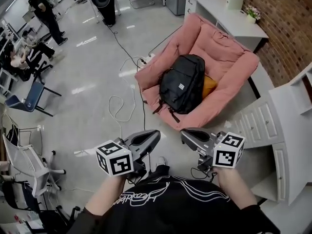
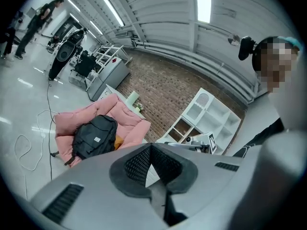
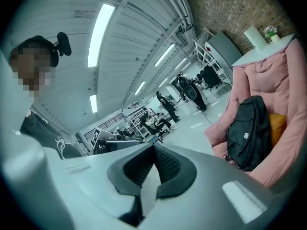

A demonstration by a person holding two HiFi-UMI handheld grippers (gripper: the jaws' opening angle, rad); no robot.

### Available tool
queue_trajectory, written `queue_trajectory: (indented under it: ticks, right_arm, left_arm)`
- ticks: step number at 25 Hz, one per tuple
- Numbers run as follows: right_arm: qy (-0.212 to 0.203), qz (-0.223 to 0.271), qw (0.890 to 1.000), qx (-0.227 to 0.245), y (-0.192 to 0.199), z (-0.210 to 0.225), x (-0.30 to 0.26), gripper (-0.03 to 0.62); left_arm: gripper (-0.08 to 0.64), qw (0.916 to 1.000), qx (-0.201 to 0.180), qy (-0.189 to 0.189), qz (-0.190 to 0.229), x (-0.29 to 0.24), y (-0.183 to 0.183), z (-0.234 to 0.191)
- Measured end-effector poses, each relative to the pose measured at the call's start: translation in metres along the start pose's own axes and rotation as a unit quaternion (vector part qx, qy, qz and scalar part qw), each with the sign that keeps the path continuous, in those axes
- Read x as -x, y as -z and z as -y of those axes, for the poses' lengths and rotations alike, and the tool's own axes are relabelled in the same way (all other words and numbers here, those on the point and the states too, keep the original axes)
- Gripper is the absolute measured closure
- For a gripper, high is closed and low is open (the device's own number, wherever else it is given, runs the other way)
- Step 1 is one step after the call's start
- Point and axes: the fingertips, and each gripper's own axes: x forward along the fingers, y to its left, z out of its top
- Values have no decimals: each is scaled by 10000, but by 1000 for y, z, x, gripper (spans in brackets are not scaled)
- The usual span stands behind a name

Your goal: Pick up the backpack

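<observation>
Office floor [image 1: 92, 82], backpack [image 1: 183, 84] sits on the pink armchair [image 1: 229, 67]; my left gripper [image 1: 148, 138] and right gripper [image 1: 189, 134] are closed, empty.

Backpack [image 1: 183, 84] lying on the seat of the armchair [image 1: 229, 57], partly covering a cushion [image 1: 209, 86] at its right. Bench [image 1: 219, 9] standing behind the armchair, carrying a flowerpot [image 1: 251, 13] near its right end. Shelf unit [image 1: 287, 130] standing right of the armchair. Cable [image 1: 122, 106] trailing over the floor [image 1: 92, 82] at the armchair's left. Left gripper [image 1: 153, 136] and right gripper [image 1: 186, 134] hanging side by side before the armchair, apart from it.
</observation>
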Motion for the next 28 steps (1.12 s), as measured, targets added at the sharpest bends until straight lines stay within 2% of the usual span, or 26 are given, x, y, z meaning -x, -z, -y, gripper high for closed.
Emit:
queue_trajectory:
  ticks: [7, 14, 20, 22, 28]
  right_arm:
    - [480, -47, 9988, 49, -15, 28, -47, 586]
    - [857, -90, 9962, -84, -19, 71, -57, 586]
    - [954, -69, 9953, -173, -37, 116, -68, 581]
    - [971, -72, 9948, -289, -46, 139, -72, 545]
    - [1127, 6, 9920, -576, -77, 205, -78, 514]
  left_arm:
    - [557, 9999, 137, -6, 6, 11, -36, -69]
    - [557, 9993, 312, -26, -206, -13, -44, -107]
    - [557, 9983, 363, -97, -453, -48, -64, -141]
    - [557, 9978, 430, -119, -489, -66, -74, -156]
    - [555, 9965, 389, -297, -676, -132, -110, -200]
